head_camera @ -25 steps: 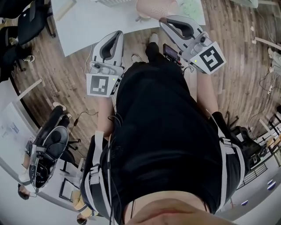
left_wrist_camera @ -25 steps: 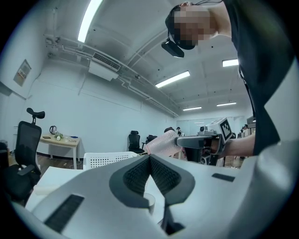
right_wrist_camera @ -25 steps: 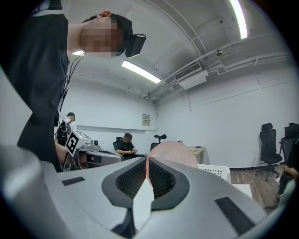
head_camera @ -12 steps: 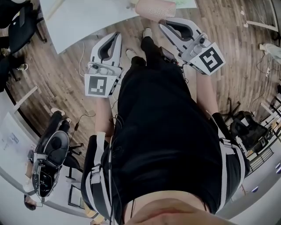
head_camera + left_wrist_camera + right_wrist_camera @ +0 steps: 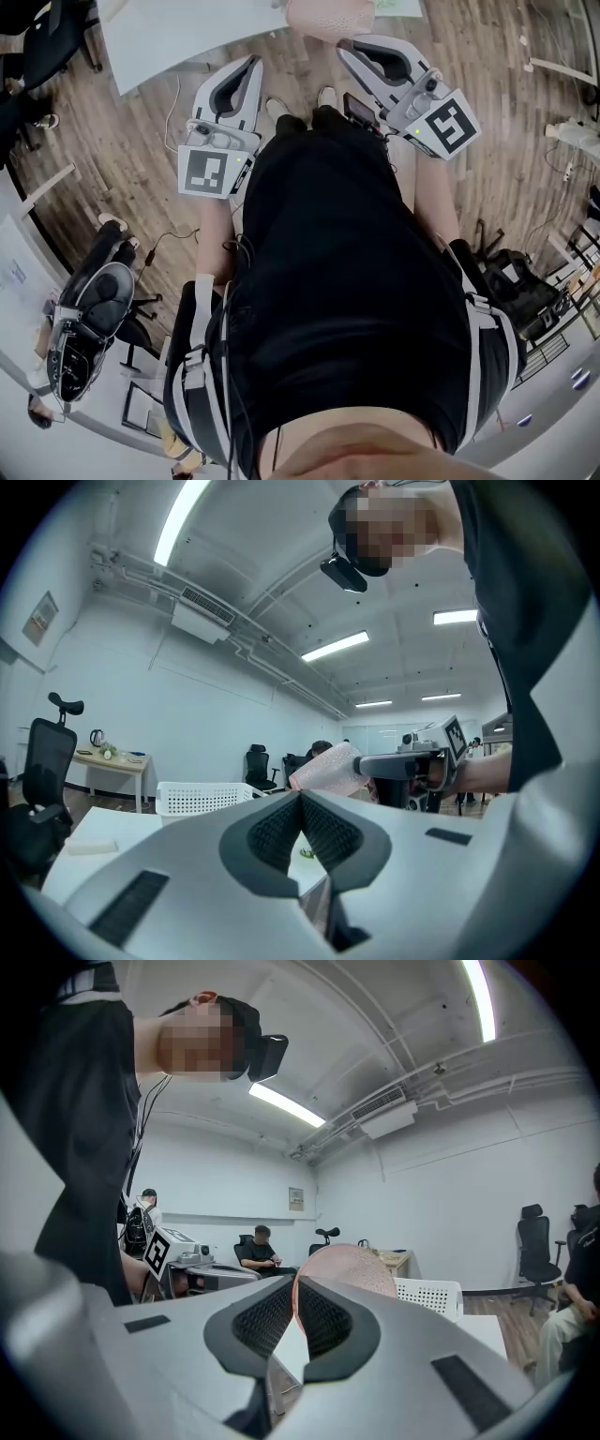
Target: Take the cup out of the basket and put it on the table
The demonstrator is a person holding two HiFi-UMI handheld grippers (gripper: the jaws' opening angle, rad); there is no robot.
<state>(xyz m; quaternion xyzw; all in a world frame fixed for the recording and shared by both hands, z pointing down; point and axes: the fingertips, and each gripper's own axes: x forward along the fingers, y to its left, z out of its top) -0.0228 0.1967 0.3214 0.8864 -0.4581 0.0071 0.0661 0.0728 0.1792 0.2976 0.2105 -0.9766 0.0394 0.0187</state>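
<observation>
A pink textured cup [image 5: 328, 17] is held by its rim in my right gripper [image 5: 342, 45], which is shut on it above the near edge of the white table [image 5: 178, 37]. In the right gripper view the cup [image 5: 354, 1271] stands up just past the closed jaws [image 5: 294, 1299]. My left gripper [image 5: 252, 63] is shut with nothing in it, level with the right one. From the left gripper view [image 5: 301, 803] I see the cup [image 5: 325, 769] held out sideways by the right gripper [image 5: 412, 761]. The white perforated basket [image 5: 202, 799] sits on the table [image 5: 98, 832].
The basket [image 5: 429, 1295] also shows in the right gripper view, behind the cup. Office chairs [image 5: 89, 300] stand on the wooden floor [image 5: 141, 159] at the left. A person [image 5: 257, 1247] sits at a far desk. A cable [image 5: 173, 112] trails across the floor.
The table and floor have slid in the head view as the person shifted. Both grippers keep about the same pose, and the right one still holds the cup.
</observation>
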